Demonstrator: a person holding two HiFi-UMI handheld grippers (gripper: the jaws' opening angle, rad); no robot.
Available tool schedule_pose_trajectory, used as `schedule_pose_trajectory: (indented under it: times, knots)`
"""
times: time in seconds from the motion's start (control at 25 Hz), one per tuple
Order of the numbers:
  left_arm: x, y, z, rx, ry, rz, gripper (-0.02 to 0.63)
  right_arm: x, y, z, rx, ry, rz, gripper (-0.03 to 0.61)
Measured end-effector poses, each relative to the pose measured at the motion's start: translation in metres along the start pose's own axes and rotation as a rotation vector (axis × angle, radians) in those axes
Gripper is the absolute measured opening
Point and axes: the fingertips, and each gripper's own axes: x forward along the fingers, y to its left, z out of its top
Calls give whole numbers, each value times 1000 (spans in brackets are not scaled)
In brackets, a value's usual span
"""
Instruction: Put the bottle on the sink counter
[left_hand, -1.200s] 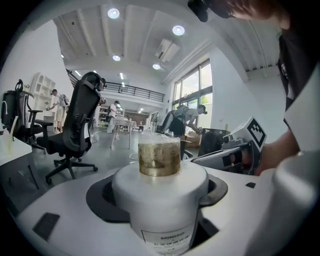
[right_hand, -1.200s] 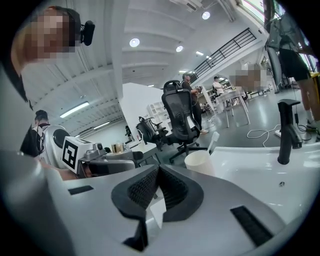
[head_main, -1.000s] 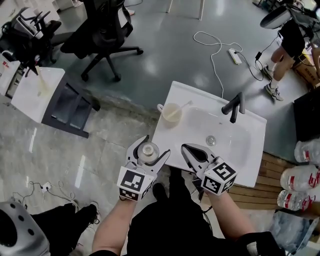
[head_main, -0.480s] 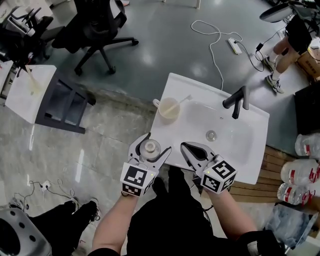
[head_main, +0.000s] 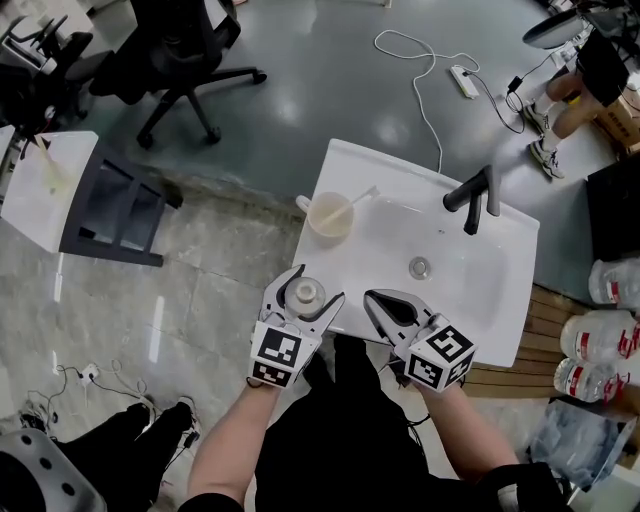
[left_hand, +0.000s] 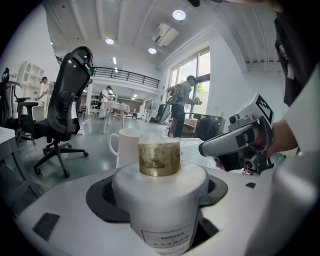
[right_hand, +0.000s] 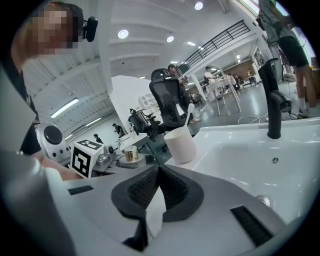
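White bottle (head_main: 306, 293) upright in left gripper (head_main: 319, 283)

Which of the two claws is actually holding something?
The left claw: it is shut on the small white gold-capped bottle. The right claw is shut with nothing between its jaws.

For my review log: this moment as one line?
left gripper: shut on white bottle | right gripper: shut, empty | mug on sink counter
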Motion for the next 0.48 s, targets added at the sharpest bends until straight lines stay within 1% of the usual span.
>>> schedule_pose_trajectory:
  times: [0.16,0.48]
  knots:
    - [8,0,-7,3,14,-1,337,0,-6,-5,7,12,-4,14]
    - [17,5,-14,36,47,5,337,8,-8,-4,17,14,9,14]
